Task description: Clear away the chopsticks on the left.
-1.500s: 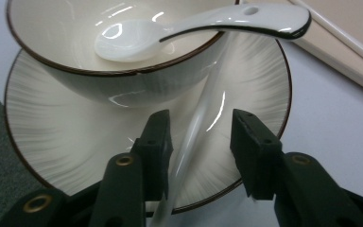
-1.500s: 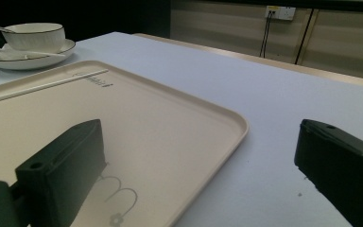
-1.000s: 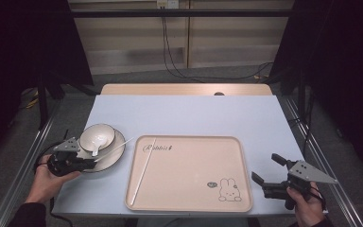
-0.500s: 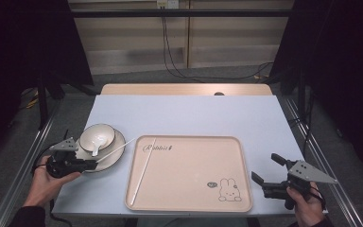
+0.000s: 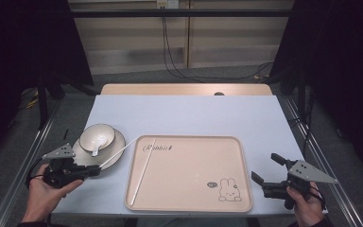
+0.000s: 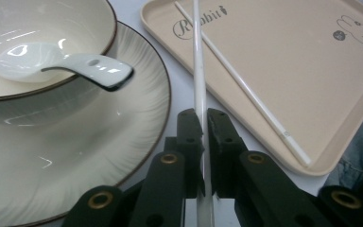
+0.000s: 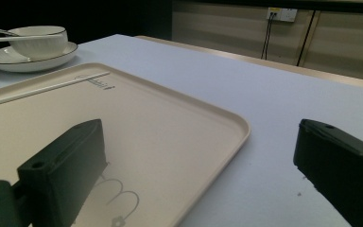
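White and thin, the chopstick (image 6: pixel 198 61) is pinched near its end by the left gripper (image 6: pixel 203 130); probably light, stiff, slippery. The right gripper (image 5: pixel 268 171) gapes empty.

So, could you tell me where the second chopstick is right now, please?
In the high view it is at the table's left, one chopstick clamped in the left tool, bridging the plate and the tray's corner, while its twin lies in the tray.

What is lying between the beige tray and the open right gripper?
Nothing: the high view shows bare pale blue table between the beige rectangular tray and the right gripper.
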